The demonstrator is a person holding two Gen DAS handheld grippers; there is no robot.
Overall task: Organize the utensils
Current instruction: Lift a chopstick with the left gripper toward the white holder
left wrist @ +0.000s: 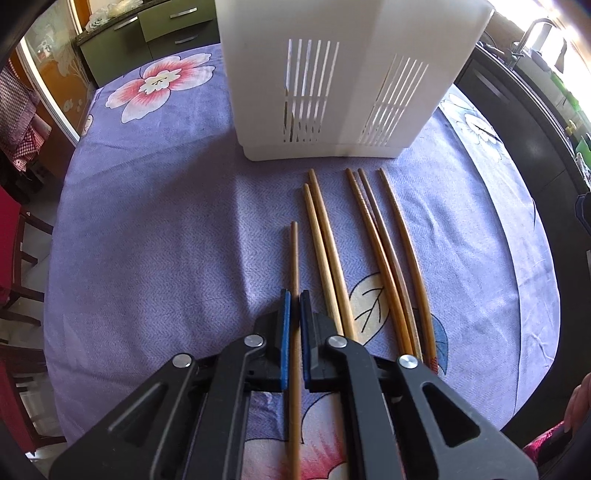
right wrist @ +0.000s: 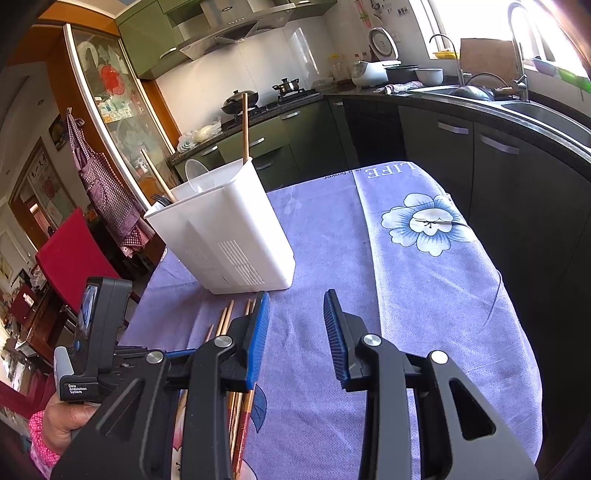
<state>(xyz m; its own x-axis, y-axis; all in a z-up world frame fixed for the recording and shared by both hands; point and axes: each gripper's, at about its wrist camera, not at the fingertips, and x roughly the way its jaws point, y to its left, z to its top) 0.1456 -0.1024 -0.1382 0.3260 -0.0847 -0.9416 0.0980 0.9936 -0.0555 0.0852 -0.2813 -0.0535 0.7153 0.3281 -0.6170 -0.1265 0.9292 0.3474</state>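
A single wooden chopstick (left wrist: pixel 294 258) is clamped between the closed pads of the left gripper (left wrist: pixel 294 295). The right gripper (right wrist: pixel 295 306) is held open over the floral tablecloth (right wrist: pixel 424 295), nothing between its pads. Six more chopsticks (left wrist: pixel 369 240) lie just before the white utensil holder (left wrist: pixel 332 92).

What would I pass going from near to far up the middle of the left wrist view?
Left gripper shut on a single wooden chopstick → purple floral tablecloth → white slotted plastic utensil holder → green kitchen cabinets.
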